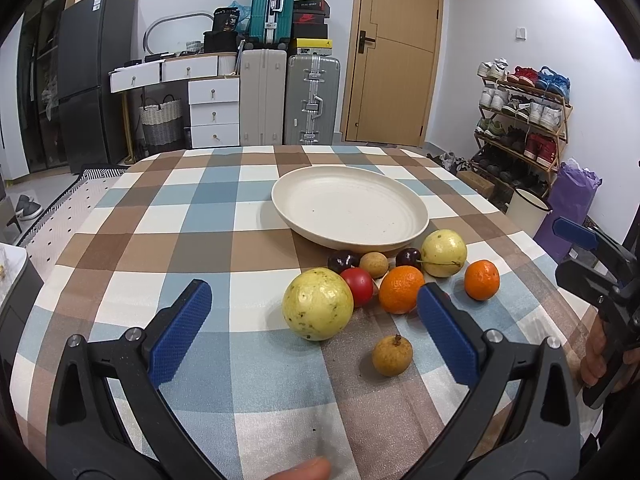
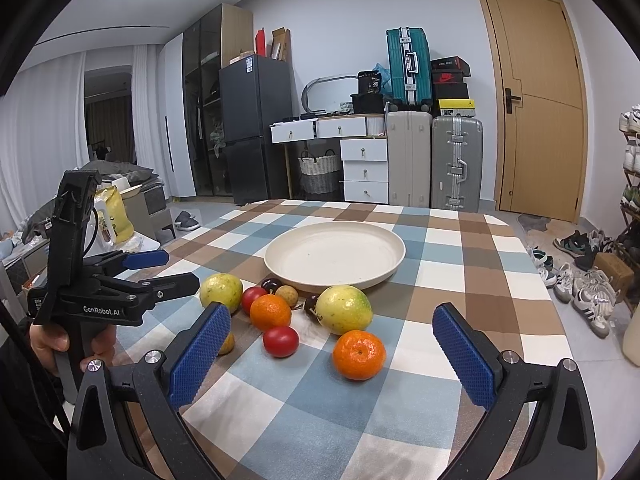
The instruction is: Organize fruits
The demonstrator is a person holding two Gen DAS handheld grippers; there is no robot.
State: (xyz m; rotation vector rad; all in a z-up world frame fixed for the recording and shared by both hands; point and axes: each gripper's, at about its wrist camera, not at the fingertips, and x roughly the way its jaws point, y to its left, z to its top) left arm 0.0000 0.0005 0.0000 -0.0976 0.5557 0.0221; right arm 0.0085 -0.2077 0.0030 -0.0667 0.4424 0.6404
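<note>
A cream plate [image 1: 348, 208] [image 2: 334, 254] lies empty on the checked tablecloth. In front of it sits a cluster of fruit: two yellow-green guavas [image 1: 318, 304] [image 1: 444, 253], two oranges [image 1: 401, 289] [image 1: 482, 279], a red tomato [image 1: 358, 286], dark cherries [image 1: 343, 261] and brown longans [image 1: 392, 355] [image 1: 374, 265]. My left gripper [image 1: 314, 300] is open, its blue pads either side of the near guava. My right gripper [image 2: 332, 316] is open too, low over the table, with an orange [image 2: 359, 355] and a tomato [image 2: 281, 341] between its pads. Neither holds anything.
The right gripper and the hand holding it [image 1: 600, 280] show at the table's right edge. Suitcases [image 1: 312, 100], a white drawer unit [image 1: 214, 114], a fridge [image 1: 92, 76], a wooden door [image 1: 394, 52] and a shoe rack [image 1: 520, 120] stand beyond the table.
</note>
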